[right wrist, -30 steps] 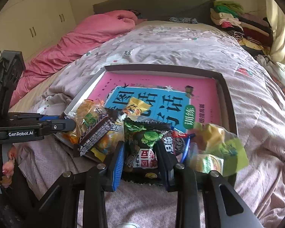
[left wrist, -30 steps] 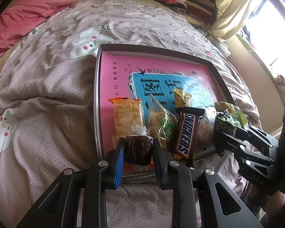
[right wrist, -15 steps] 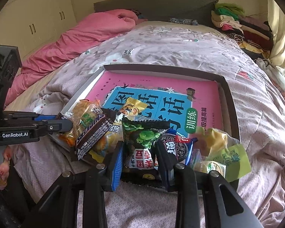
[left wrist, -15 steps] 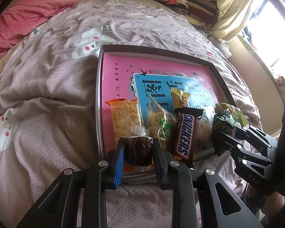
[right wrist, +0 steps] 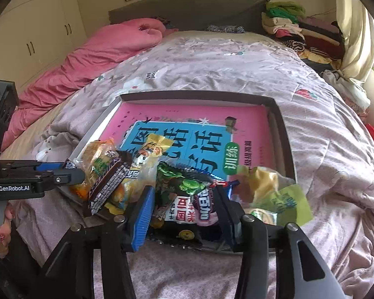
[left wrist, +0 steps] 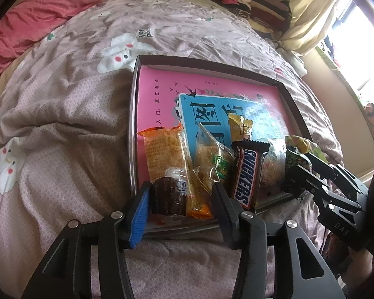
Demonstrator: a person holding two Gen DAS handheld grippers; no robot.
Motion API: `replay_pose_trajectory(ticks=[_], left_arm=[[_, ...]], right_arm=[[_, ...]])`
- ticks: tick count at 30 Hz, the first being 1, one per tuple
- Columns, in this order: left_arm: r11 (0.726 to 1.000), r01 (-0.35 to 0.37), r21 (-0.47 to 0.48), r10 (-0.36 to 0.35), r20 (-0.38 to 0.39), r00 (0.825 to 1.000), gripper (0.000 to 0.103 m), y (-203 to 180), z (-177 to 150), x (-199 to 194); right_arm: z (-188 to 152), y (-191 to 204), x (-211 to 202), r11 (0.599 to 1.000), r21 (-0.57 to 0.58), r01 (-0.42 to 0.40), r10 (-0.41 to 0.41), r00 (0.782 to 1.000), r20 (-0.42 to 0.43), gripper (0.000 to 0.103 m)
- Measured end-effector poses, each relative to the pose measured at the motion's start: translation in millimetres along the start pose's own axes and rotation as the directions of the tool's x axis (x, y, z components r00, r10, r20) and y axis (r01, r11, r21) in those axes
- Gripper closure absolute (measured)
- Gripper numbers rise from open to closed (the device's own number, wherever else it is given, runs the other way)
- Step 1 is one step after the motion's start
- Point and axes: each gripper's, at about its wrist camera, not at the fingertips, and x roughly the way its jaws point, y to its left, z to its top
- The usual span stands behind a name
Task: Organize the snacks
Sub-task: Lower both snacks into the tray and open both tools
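Note:
A dark-rimmed tray point(left wrist: 134, 124) with a pink and blue printed bottom lies on the bed, snacks lined up along its near edge. My left gripper point(left wrist: 180, 199) is opening around a dark brown wrapped cake point(left wrist: 170, 196); the cake rests on the tray and a gap shows beside the right finger. An orange cracker pack point(left wrist: 162, 154) and a Snickers bar point(left wrist: 246, 174) lie beside it. My right gripper point(right wrist: 184, 206) is also opening, with a green and black packet point(right wrist: 179, 194) and an Oreo pack point(right wrist: 207, 209) lying loose between its fingers. Yellow-green bags point(right wrist: 274, 194) sit to the right.
The tray's far half point(right wrist: 251, 124) holds no snacks. A pink quilt point(right wrist: 99, 57) is bunched at the bed's left, folded clothes point(right wrist: 299, 30) are stacked at the back right, and a curtain point(left wrist: 311, 12) hangs by the window. The printed bedspread point(left wrist: 62, 124) surrounds the tray.
Both grippers' jaws have spread apart. The brown cake and the green packet, gripped before, now lie free in the tray. Neither hand has shifted noticeably.

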Motion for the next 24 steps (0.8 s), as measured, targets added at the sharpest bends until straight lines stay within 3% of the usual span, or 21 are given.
replay_pose_trajectory(ticks=[5, 12, 15, 24], left_arm=[[1.0, -0.008, 0.003, 0.008, 0.008, 1.0, 0.042, 0, 1, -3], [1.0, -0.013, 0.006, 0.012, 0.028, 1.0, 0.04, -1, 2, -11], [1.0, -0.022, 0.013, 0.021, 0.043, 0.999, 0.027, -2, 3, -15], [1.0, -0.017, 0.017, 0.015, 0.072, 0.997, 0.027, -4, 4, -25]], right_arm=[[1, -3, -3, 1.0, 0.013, 0.013, -0.013, 1.0, 0.011, 0.049], [4, -5, -12, 0.999, 0.022, 0.029, -0.03, 0.998, 0.047, 0.044], [6, -6, -16, 0.999, 0.025, 0.03, -0.031, 0.998, 0.058, 0.043], [8, -4, -24, 0.999, 0.028, 0.039, -0.041, 0.996, 0.083, 0.037]])
